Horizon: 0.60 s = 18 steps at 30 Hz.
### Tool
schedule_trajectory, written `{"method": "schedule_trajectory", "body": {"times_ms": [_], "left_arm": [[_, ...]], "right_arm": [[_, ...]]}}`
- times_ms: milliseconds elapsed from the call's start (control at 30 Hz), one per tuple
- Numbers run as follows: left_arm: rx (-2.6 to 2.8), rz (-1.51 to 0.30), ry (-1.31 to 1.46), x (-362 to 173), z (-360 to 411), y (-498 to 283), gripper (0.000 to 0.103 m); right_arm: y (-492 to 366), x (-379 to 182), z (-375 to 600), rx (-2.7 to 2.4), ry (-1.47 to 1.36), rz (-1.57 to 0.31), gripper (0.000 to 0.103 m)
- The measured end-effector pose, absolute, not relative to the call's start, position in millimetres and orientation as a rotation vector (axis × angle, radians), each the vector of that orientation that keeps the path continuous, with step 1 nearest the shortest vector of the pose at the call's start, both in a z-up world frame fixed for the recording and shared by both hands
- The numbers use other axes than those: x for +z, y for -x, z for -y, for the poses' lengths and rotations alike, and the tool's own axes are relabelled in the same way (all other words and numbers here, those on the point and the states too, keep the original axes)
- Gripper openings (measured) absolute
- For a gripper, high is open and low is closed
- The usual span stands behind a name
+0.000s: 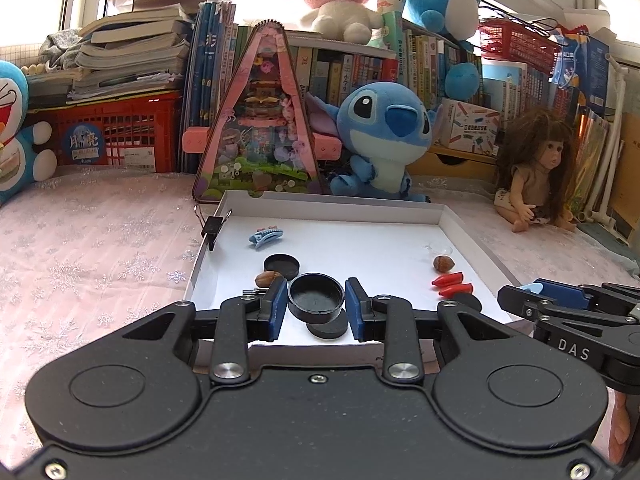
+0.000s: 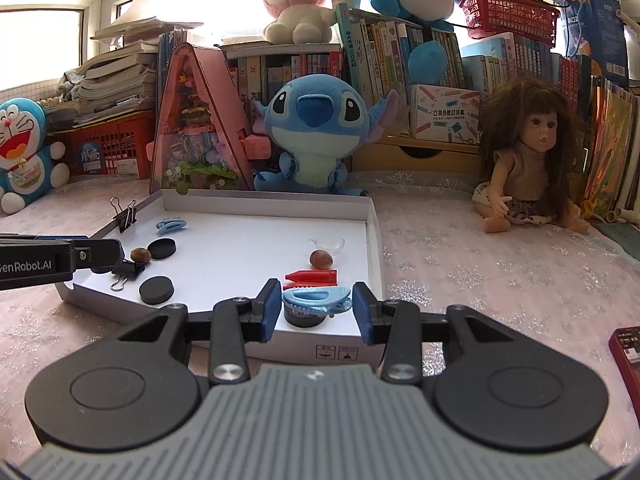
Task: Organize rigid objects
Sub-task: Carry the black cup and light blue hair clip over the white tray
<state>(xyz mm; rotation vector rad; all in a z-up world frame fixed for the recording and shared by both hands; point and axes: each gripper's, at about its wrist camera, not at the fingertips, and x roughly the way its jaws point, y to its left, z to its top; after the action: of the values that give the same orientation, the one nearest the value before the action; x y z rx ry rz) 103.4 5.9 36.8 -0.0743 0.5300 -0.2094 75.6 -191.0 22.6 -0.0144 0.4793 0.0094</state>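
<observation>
The round black plastic cap (image 1: pixel 316 297) is gripped in the left gripper's (image 1: pixel 316 304) narrowed jaws above the shallow white cardboard tray (image 1: pixel 340 210); the light-blue plastic hair claw (image 2: pixel 317 298) is clamped crosswise in the right gripper's (image 2: pixel 316 308) part-closed jaws, at the tray's near right corner.

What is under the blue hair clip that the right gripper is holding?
Under the blue hair clip in the right gripper sits a black cap on the white tray. The clip covers its top, so its inside is hidden.
</observation>
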Motion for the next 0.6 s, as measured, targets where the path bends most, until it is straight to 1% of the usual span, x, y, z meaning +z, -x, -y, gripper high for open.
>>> {"method": "schedule_trajectory", "body": {"times_ms": [600], "left_arm": [[-0.198,-0.537,0.108,40,-20,-139,0.029]], "right_arm": [[-98,29,200,0.054,-0.013,-0.488,0.045]]}}
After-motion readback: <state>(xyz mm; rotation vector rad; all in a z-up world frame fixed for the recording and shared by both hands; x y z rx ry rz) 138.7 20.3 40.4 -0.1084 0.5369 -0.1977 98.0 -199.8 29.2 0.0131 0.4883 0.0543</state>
